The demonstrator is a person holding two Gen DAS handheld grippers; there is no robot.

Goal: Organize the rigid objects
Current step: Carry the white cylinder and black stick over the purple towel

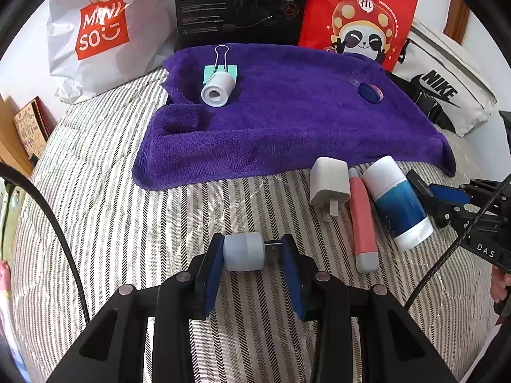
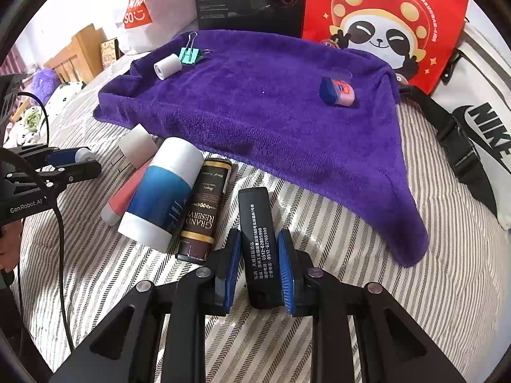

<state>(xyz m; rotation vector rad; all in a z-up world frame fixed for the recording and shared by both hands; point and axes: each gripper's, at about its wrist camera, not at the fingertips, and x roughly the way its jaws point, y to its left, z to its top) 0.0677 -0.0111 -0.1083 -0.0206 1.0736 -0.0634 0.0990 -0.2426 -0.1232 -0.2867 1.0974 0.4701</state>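
Left wrist view: left gripper [image 1: 252,252] clamping a small pale-blue cylinder [image 1: 244,251] with a short dark stub at one end, jaws narrowed onto it, hanging just above the striped bedspread [image 1: 127,223]. Lying ahead on a purple towel [image 1: 287,121]: a grey-white roll [image 1: 218,88] touching a mint binder clip [image 1: 220,70], and, well apart toward the right, a small blue-lidded jar [image 1: 370,91]. Resting side by side on the bedspread near the towel's front edge: a white charger plug [image 1: 329,185], a coral tube [image 1: 362,220] and a blue-and-white bottle [image 1: 396,201]. Standing behind the towel: a white shopping bag [image 1: 102,28], a black box [image 1: 239,3], a red panda bag [image 1: 357,12] and a white Nike pouch [image 1: 447,86].

Right wrist view: right gripper [image 2: 258,265] gripping a black rectangular block [image 2: 258,245] printed with white text, jaws nearly shut with both blue pads pressing its long sides, the block pointing toward the towel. Lying just left of it: a brown Grand Reserve tube [image 2: 204,210], touching the blue-and-white bottle.
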